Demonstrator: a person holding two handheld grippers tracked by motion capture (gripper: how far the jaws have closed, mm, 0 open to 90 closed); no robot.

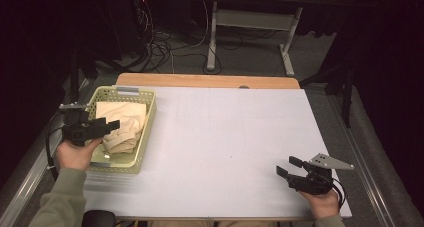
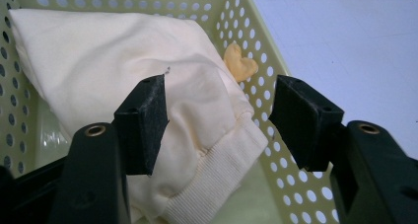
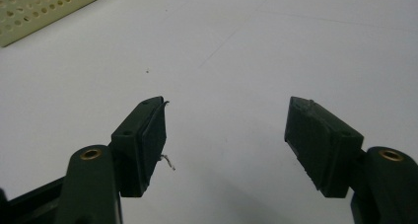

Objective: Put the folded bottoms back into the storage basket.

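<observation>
Left claw over the pale green perforated plastic basket at the desk's left edge, jaws parted, nothing pinched. Cream-coloured folded cotton garment lying inside the basket, ribbed hem toward the camera and between the pads, not yet pressed. Small orange-yellow scrap tucked against the basket wall beyond the cloth; nature unclear. Right claw released too, resting low over the bare white sheet covering the desk, well apart from the basket. Likely step: pinching the garment to lift it out. Best to sink the left pads deeper so both straddle a thick fold near the ribbed hem, clear of the perforated wall, then close firmly and lift straight up. Risk: catching a single layer, cloth unfolding, or basket dragging along; right claw free to steady the rim.
</observation>
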